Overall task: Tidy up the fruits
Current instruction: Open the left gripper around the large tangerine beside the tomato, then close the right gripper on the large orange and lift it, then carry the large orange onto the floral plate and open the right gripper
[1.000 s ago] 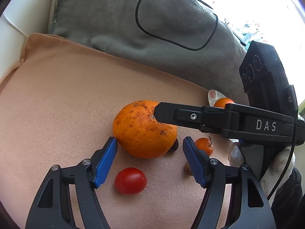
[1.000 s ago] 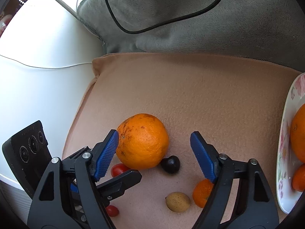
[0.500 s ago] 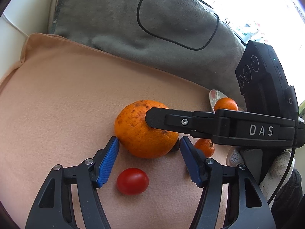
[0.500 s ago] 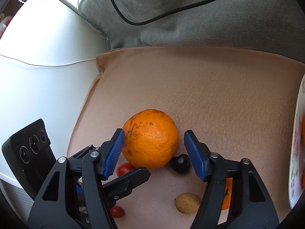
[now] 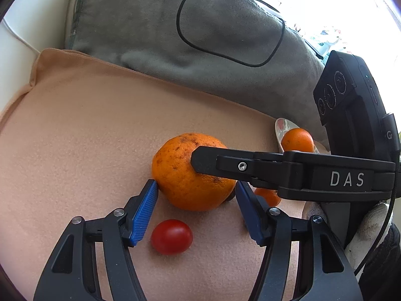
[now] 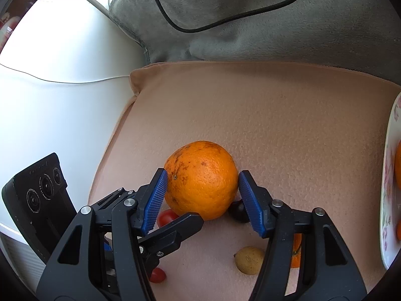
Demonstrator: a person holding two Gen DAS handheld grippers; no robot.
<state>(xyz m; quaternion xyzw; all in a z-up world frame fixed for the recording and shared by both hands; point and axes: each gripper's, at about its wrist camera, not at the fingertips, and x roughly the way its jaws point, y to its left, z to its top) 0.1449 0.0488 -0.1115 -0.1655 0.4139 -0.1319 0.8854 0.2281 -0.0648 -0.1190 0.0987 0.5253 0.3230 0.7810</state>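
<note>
1. Leftmost, in the right wrist view, a white surface [image 6: 62,105] borders the peach cushion [image 6: 275,115]; a grey cushion [image 6: 250,25] with a black cable [image 6: 225,22] on it lies behind.
2. Next, the left gripper [image 5: 195,210] stands with its jaws wide apart, gripping nothing. A red cherry tomato [image 5: 172,236] lies on the peach cushion between its fingers, touching neither pad. Its left blue pad [image 5: 145,213] reaches just beside the large orange [image 5: 190,173]; whether it touches cannot be told.
3. Centrally, the large orange rests on the peach cushion. The right gripper [image 6: 201,198] brackets it, jaws narrowed to the fruit's width, both blue pads at its sides and apparently in contact.
4. Low in the right wrist view, a second small tomato [image 6: 157,275] lies under the crossing gripper fingers.
5. Right of the orange, a dark round fruit [image 6: 236,212] sits against its base; a yellowish fruit [image 6: 249,260] and a small mandarin [image 6: 295,253] lie nearer the camera, the mandarin partly hidden by the right finger.
6. Rightmost, a floral plate [image 6: 387,188] holds orange fruit [image 5: 297,140].
</note>
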